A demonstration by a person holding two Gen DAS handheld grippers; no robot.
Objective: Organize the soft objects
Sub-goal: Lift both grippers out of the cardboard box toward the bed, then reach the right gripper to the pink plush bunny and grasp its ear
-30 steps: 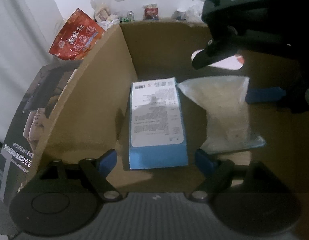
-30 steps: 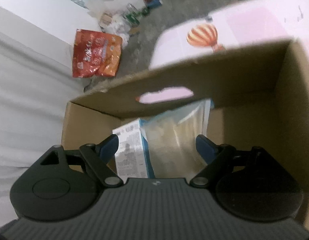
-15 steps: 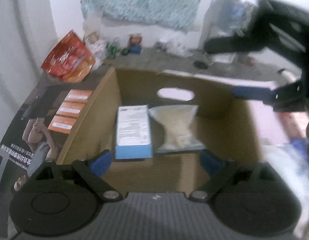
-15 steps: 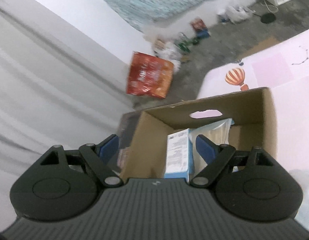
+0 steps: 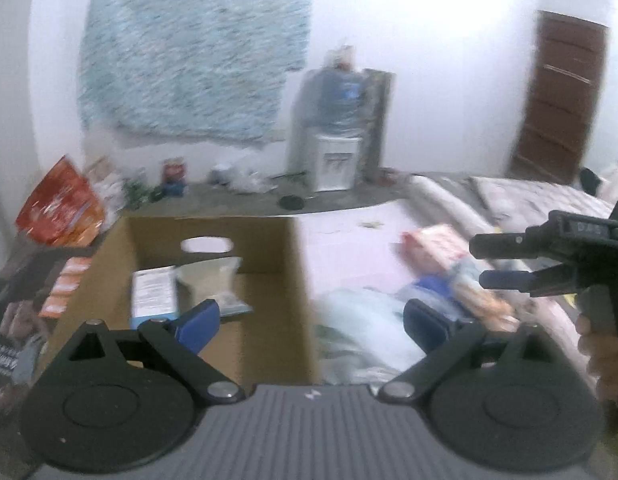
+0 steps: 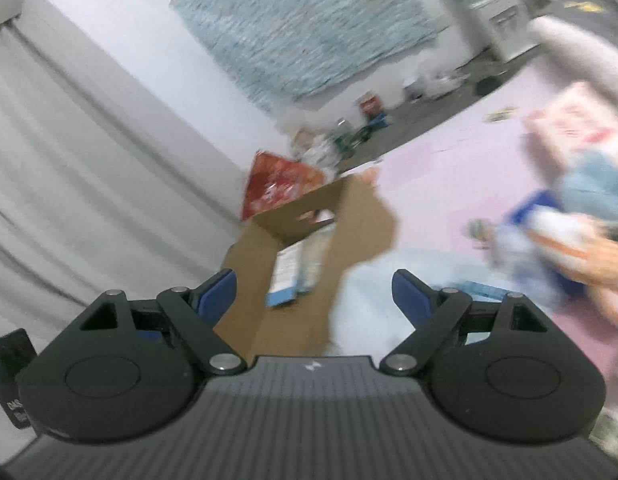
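Note:
An open cardboard box (image 5: 265,344) stands on a pink mat (image 5: 349,248); it also shows in the right wrist view (image 6: 297,324). Inside lie a blue-and-white pack (image 5: 155,294) and a clear bag of pale filling (image 5: 213,280). A blurred pile of soft packs (image 5: 449,272) lies right of the box, also in the right wrist view (image 6: 565,216). My left gripper (image 5: 309,322) is open and empty above the box's right wall. My right gripper (image 6: 313,294) is open and empty, raised over the box's edge; it shows at the right of the left wrist view (image 5: 513,262).
A red snack bag (image 5: 61,208) leans by the wall left of the box. A water dispenser (image 5: 337,132) and small clutter stand along the far wall. A brown door (image 5: 561,104) is at the right. Grey curtains (image 6: 89,184) hang on the left.
Both grippers rose out of the box and swung right, away from the pack and bag left inside. The pile of packs on the mat came into view.

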